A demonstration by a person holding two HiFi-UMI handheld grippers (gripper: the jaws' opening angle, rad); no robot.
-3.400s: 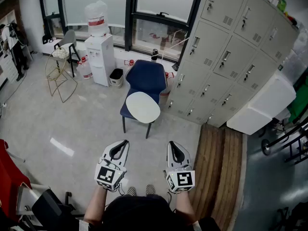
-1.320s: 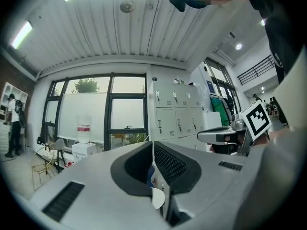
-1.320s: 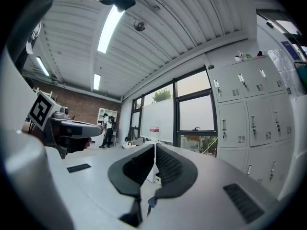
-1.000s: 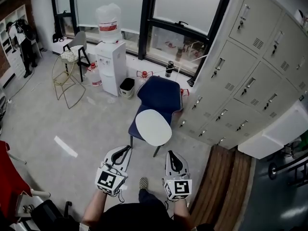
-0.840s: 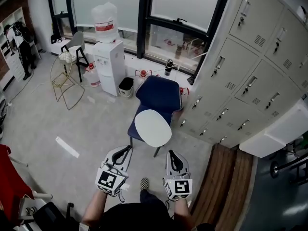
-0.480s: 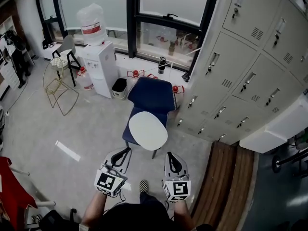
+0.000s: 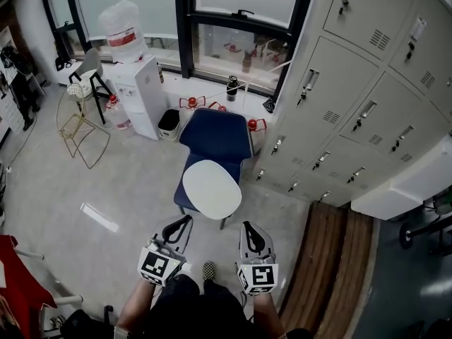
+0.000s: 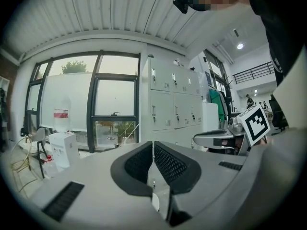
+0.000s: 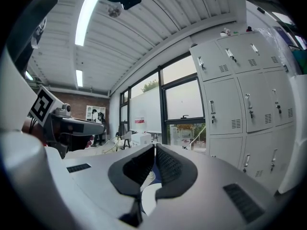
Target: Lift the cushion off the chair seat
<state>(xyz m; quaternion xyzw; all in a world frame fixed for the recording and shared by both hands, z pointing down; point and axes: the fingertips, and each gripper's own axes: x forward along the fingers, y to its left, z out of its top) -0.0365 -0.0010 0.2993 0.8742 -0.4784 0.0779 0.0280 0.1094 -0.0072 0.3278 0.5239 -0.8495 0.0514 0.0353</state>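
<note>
One white cushion [image 7: 211, 188] on the seat of one blue chair [image 7: 215, 134]. Two grippers near the chair's front edge, left gripper [image 7: 181, 224] and right gripper [image 7: 250, 232]. Both have jaws pressed together, nothing between them.

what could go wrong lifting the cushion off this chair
Both the left gripper and right gripper are shut, short of the cushion; arriving shut, they'd likely shove it across the chair instead of gripping.
It is a wide oval; pinched at one edge, it may sag or slip.
Lockers stand close beside the chair; a wide lift might hit them.
</note>
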